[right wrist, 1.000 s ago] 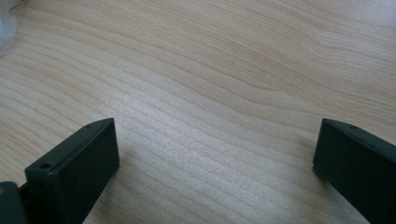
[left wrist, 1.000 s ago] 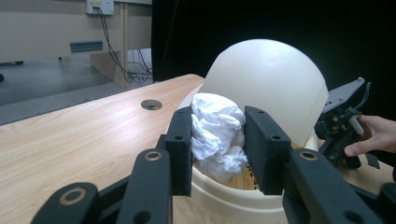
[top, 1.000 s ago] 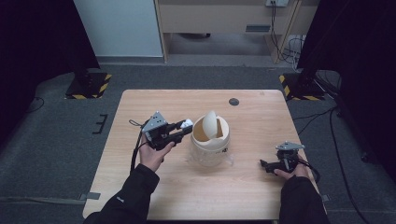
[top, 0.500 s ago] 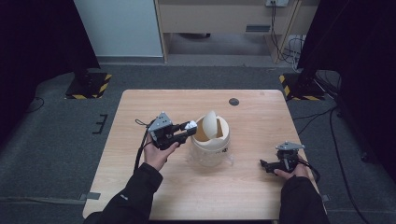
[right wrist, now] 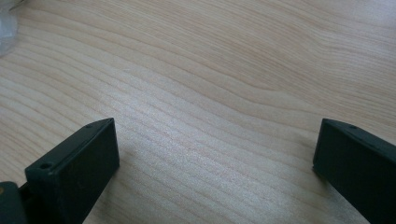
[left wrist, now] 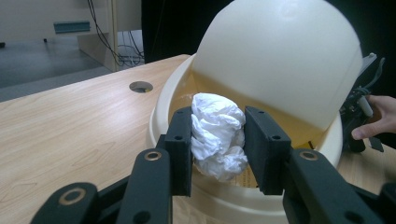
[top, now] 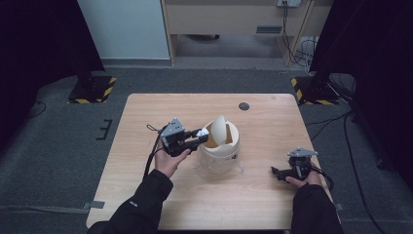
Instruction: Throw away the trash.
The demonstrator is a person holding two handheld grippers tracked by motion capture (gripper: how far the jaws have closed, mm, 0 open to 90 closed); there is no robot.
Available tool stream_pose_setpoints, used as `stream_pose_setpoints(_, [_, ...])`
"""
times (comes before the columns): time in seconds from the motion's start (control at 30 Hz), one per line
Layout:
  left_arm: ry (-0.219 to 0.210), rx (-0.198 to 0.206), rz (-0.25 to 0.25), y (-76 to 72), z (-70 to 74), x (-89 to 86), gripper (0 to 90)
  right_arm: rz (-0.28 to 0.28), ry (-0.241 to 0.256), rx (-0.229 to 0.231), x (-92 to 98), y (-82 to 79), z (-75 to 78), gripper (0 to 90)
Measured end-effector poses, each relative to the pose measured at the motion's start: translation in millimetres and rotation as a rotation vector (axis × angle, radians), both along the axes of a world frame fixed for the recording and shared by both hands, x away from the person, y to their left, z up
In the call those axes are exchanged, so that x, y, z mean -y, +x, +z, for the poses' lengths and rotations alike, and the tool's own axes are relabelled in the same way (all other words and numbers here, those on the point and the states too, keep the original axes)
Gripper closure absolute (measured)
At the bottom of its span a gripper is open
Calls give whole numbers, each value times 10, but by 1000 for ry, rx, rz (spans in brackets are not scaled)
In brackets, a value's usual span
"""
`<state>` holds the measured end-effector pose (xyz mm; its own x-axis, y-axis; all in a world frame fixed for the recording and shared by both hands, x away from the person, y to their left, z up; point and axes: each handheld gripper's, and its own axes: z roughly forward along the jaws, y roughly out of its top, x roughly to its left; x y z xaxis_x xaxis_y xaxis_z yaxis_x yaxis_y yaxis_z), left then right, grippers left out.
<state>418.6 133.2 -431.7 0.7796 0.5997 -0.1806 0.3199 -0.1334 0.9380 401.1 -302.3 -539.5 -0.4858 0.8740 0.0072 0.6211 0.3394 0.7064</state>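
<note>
A cream round bin (top: 220, 148) stands mid-table, its swing lid (top: 218, 128) tipped up on edge. My left gripper (top: 200, 136) is shut on a crumpled white paper wad (left wrist: 217, 135), held just over the bin's near rim (left wrist: 163, 109) at the opening under the tilted lid (left wrist: 280, 56). The wad (top: 202, 132) shows as a small white lump at the bin's left edge. My right gripper (top: 275, 171) rests low on the table at the right, jaws wide open over bare wood (right wrist: 210, 93), with nothing between them.
The wooden table (top: 146, 117) has a dark round cable hole (top: 244, 106) near its far edge. Clear plastic (top: 239, 166) lies under the bin. Grey carpet surrounds the table; a cabinet and cables stand beyond it.
My left gripper has carried the paper wad rightwards, from beside the bin to its opening. The right gripper has stayed put.
</note>
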Motion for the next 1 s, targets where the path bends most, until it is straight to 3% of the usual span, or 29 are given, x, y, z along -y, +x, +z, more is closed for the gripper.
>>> stream_pose_setpoints(0.37, [-2, 3, -16, 26, -34, 49, 622, 0, 1, 0, -1, 0, 0, 5])
stream_pose_setpoints(0.6, [-4, 25, -25, 27, -36, 53, 530, 0, 0, 0, 0, 0, 0, 5])
stream_pose_setpoints(1.0, [-3, 50, -11, -110, 51, -136, 467, 0, 0, 0, 0, 0, 0, 5])
